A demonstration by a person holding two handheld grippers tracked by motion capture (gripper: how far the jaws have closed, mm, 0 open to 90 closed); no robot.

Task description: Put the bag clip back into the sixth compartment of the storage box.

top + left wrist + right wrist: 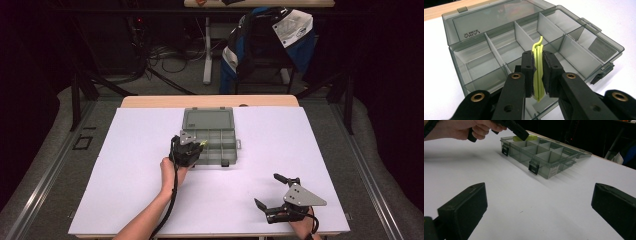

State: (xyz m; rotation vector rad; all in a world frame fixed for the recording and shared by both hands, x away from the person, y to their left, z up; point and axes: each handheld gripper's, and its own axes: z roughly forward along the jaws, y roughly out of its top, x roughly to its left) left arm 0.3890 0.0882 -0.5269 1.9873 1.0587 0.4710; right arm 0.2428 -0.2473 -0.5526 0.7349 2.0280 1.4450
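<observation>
A smoky grey plastic organizer box [227, 146] with several divided compartments lies open on the white table, its lid [208, 120] folded flat behind it. My left gripper [197, 145] hovers over the box's front left corner, shut on a thin yellow-green strip [538, 67] that stands on edge between the pads above a front compartment. The same strip [522, 138] shows beside the hand in the right gripper view. My right gripper [266, 191] rests near the table's front right, open with nothing between its fingers, pointing toward the box [541, 157].
The white sheet [125, 165] covers the tabletop, with a wooden edge at the back. Behind the table stand a chair with a blue and white jacket [272, 37], a table leg and cables on the floor. Black latches [534, 167] hang on the box's front wall.
</observation>
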